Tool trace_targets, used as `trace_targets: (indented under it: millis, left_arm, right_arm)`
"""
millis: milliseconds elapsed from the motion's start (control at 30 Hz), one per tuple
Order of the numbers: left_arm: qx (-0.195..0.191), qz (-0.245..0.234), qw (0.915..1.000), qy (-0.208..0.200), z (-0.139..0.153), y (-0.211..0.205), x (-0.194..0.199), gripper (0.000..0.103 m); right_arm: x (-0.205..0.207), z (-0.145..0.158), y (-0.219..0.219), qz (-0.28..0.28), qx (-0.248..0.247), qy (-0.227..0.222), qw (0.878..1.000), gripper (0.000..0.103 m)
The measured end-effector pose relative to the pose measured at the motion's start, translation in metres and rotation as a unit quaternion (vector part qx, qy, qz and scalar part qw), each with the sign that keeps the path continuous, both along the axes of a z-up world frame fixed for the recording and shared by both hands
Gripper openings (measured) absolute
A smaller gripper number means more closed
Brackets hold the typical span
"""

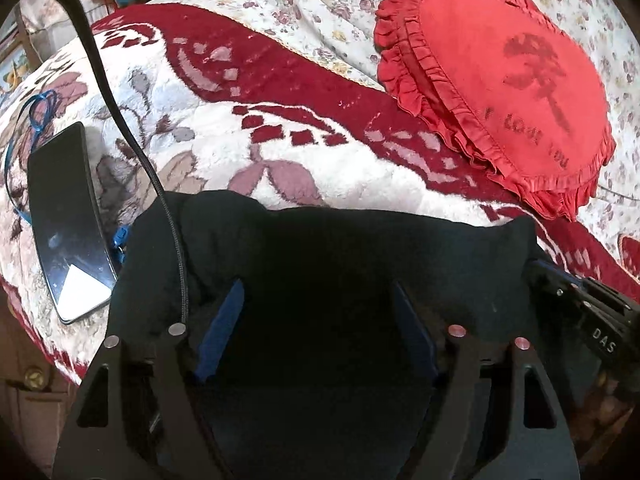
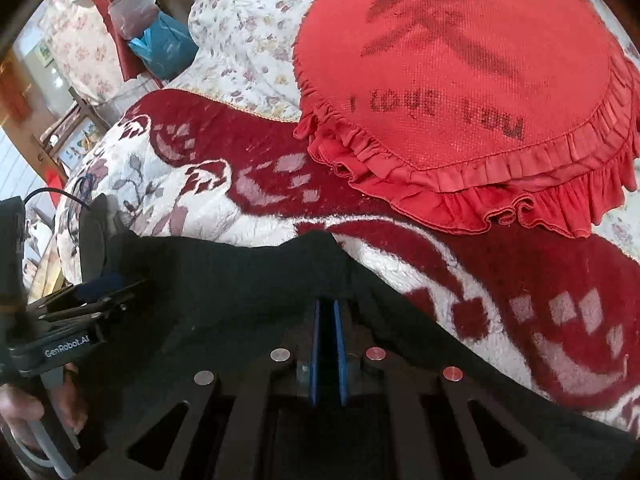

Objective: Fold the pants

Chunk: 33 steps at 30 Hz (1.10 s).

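Lying on blanket (image 1: 168, 128) across bed, black pants (image 1: 320, 248) run left-right beneath both claws. Left claw (image 1: 318, 320) blades wide apart over cloth; right claw (image 2: 329, 320) blades nearly together, probably pinching right edge, dark cloth hides contact. Right claw nearer edge.

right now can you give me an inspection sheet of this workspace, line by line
surface: bed with a red and white floral blanket.
job's things: black pants bunched on the blanket.
clutter: red frilled cushion; phone lying flat beside the pants.
grippers: left gripper open over the pants; right gripper shut on the pants.
cables: black braided cable crossing the blanket; thin blue cord near the phone.
surroundings: blue bag beyond the bed.
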<state>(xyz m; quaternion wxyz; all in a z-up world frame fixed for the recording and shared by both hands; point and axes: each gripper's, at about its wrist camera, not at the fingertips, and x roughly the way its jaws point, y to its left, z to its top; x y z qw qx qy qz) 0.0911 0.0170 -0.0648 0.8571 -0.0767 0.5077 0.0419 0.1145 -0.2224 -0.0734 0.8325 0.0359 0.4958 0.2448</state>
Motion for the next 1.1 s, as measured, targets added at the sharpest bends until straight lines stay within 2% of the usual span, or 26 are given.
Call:
trace_targets:
  millis: [133, 267, 333, 400, 433, 600, 767, 933, 1100]
  left_arm:
    - [-0.024, -0.004, 0.9997, -0.010, 0.015, -0.001, -0.012, 0.075]
    - [-0.023, -0.016, 0.9993, -0.023, 0.028, -0.009, -0.028, 0.075]
    - [-0.028, -0.026, 0.9989, -0.025, 0.031, -0.016, -0.036, 0.075]
    - [-0.031, -0.033, 0.9986, -0.026, 0.030, -0.024, -0.045, 0.075]
    - [-0.031, -0.039, 0.9985, -0.024, 0.028, -0.031, -0.050, 0.075]
    - [-0.033, -0.052, 0.9981, -0.007, 0.008, -0.050, -0.060, 0.075]
    - [-0.005, -0.056, 0.9984, 0.009, -0.005, -0.063, -0.060, 0.075]
    - [-0.011, -0.067, 0.9977, 0.002, 0.007, -0.069, -0.065, 0.075]
    - [-0.014, -0.097, 0.9951, -0.010, 0.022, -0.090, -0.067, 0.075]
  right_arm:
    - [-0.016, 0.018, -0.010, -0.003, -0.013, -0.006, 1.000, 0.006]
    - [-0.045, 0.034, -0.026, -0.002, -0.023, -0.020, 1.000, 0.010]
    - [-0.061, 0.035, -0.035, -0.003, -0.022, -0.020, 1.000, 0.017]
    - [-0.075, 0.033, -0.041, -0.006, -0.028, -0.016, 0.999, 0.036]
    - [-0.084, 0.030, -0.045, -0.007, -0.033, -0.016, 0.999, 0.038]
    - [-0.109, 0.016, -0.061, -0.023, -0.044, -0.004, 0.999, 0.038]
    - [-0.113, 0.004, -0.075, -0.045, -0.026, 0.003, 0.999, 0.039]
    - [-0.118, 0.013, -0.080, -0.049, -0.011, 0.006, 0.999, 0.041]
    - [-0.139, 0.027, -0.112, -0.077, -0.002, -0.002, 0.997, 0.047]
